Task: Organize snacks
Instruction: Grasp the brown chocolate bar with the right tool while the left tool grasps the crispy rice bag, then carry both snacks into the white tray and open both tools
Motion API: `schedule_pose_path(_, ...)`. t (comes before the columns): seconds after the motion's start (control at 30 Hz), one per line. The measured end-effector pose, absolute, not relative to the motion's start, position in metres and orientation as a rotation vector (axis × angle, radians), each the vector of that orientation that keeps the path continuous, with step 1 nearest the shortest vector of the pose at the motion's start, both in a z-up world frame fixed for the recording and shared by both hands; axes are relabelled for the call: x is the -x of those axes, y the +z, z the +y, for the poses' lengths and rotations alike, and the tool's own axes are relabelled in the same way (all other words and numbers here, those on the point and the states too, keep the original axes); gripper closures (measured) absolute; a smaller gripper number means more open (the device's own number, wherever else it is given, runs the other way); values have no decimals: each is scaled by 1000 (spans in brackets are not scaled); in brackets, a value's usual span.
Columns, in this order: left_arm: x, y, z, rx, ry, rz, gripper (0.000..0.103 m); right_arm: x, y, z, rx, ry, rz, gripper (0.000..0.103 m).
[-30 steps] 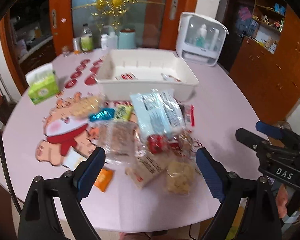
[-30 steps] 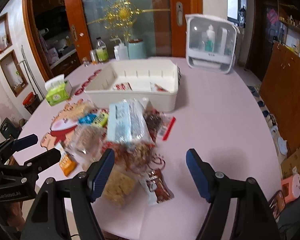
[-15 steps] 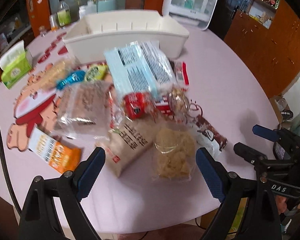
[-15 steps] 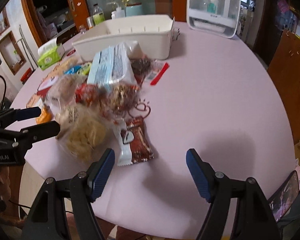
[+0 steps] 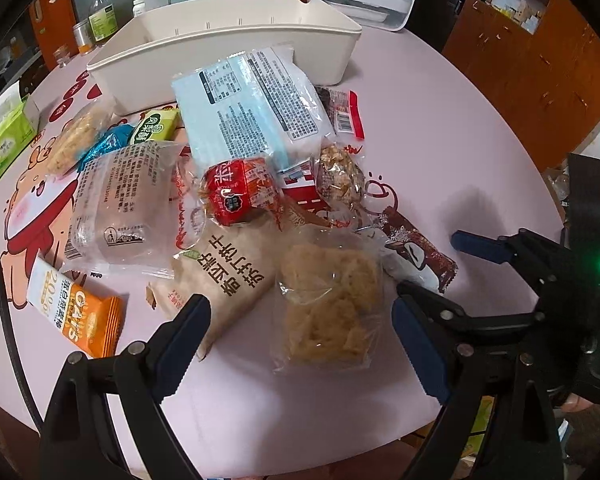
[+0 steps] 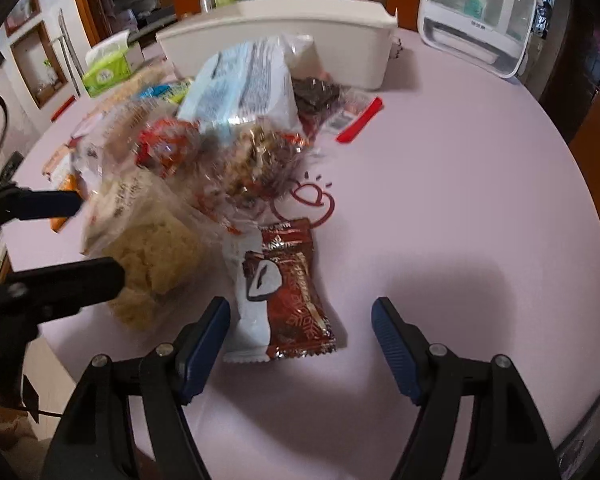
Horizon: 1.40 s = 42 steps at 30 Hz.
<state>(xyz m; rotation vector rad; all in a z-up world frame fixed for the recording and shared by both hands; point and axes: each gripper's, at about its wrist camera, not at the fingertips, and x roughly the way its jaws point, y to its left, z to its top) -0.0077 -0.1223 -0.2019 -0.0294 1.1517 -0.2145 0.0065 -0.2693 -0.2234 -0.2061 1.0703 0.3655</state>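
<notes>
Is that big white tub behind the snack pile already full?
Cannot tell. The white tub sits behind the pile, and both views show only its rim and walls, not its floor.

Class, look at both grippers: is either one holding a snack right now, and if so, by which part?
Nothing is held. The left gripper is open above the clear bag of crispy snack, and the right gripper is open around the brown wrapper, without closing on it.

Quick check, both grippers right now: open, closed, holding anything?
Left gripper: open, empty, straddling the clear-wrapped crispy snack.
Right gripper: open, empty, over the brown chocolate packet.
</notes>
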Motion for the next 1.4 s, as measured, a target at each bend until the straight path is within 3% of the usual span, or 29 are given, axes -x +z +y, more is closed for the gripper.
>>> schedule_pose_path(0.1,6,-207,-122,40,-215,1172,12,-5,-221,-266,240,389,1037,54)
schedule_pose_path(0.53,-5,-235,-149,15,-182,1227,12,-10,-221,-293,196,306,1055,54)
schedule_pose_path(0.7,-5,-240,-156,-11,-136,1219,21,-10,-221,-292,193,298,1059,55)
schedule_pose_path(0.8,-1,-240,-162,-42,-138,1199,36,-9,-220,-291,196,302,1064,55)
schedule_pose_path(0.83,-1,-239,-163,-44,-143,1195,46,-9,-220,-290,198,306,1065,55)
schedule_pose_path(0.87,-1,-237,-163,-44,-149,1193,49,-8,-220,-290,198,308,1065,55)
schedule_pose_path(1.13,0,-225,-144,17,-194,1191,50,-6,-213,-282,197,335,1064,55)
schedule_pose_path(1.4,-1,-150,-111,24,-128,1030,49,-10,-169,-271,151,361,984,56)
